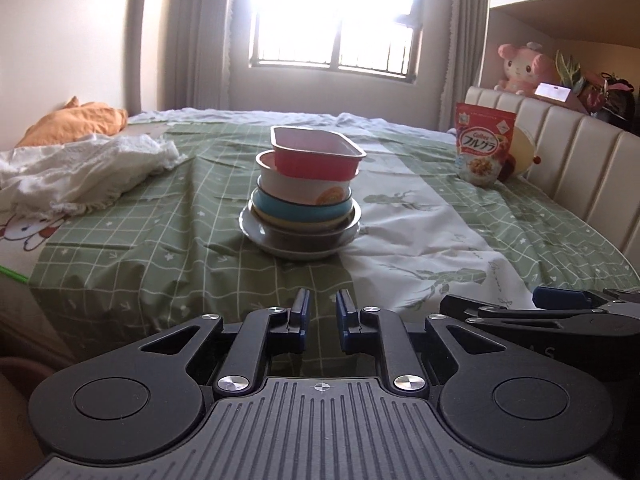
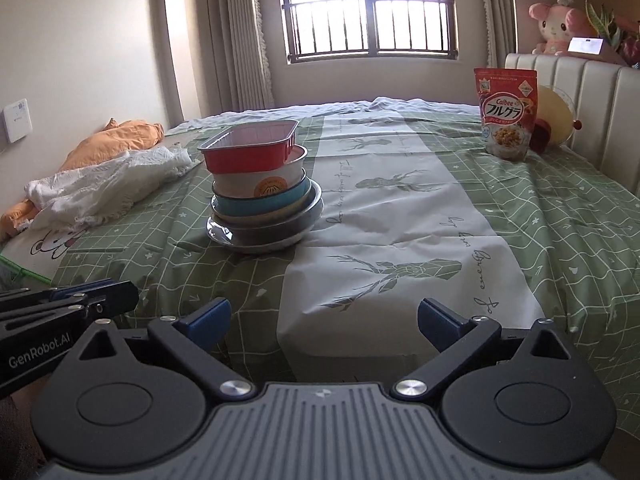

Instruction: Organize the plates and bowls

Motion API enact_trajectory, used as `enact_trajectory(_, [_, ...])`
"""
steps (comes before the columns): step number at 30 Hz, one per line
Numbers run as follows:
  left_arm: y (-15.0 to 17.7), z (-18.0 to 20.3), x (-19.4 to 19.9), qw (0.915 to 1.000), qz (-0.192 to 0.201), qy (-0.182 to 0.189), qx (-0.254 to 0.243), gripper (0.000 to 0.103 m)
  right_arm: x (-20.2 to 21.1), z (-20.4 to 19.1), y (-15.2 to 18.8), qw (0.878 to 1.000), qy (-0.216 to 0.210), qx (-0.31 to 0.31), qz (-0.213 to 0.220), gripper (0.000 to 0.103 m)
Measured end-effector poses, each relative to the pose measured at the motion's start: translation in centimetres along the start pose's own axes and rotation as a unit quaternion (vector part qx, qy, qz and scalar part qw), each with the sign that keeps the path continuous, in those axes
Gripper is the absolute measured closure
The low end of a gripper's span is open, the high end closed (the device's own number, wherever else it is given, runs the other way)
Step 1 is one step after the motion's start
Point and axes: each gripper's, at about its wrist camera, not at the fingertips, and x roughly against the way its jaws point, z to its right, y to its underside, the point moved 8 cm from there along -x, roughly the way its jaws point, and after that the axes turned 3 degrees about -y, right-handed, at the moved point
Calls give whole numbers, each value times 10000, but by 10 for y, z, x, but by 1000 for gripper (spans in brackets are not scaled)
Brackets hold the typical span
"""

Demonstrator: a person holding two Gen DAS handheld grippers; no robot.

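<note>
Left gripper [image 1: 322, 314]: low centre of left wrist view, fingers a narrow gap apart, clamping nothing. Right gripper [image 2: 324, 320]: low centre of right wrist view, fingers spread wide, empty. Both well short of the stack.
Stack [image 1: 301, 216]: mid-frame on green checked bedspread [image 1: 160, 240]; plate [image 1: 256, 236] at base, nested bowls [image 1: 304, 192] above, red rectangular tray [image 1: 316, 156] on top.
Step, judged: stacking apparently finished, or about to be undone for sorting; cannot tell which.
Next move: reach forward to the tray rim.
Tray long axis: near-left to far-right in right wrist view, slightly tilted.
</note>
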Motion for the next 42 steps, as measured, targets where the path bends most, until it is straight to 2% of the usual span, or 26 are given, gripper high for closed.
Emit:
enact_trajectory(4, [1, 3, 1, 10000, -3, 35, -38, 86, 5, 0, -2, 9999, 75, 35, 93, 3])
enact_trajectory(42, [3, 2, -1, 10000, -50, 53, 11, 86, 1, -1, 0, 10000, -17, 15, -23, 3])
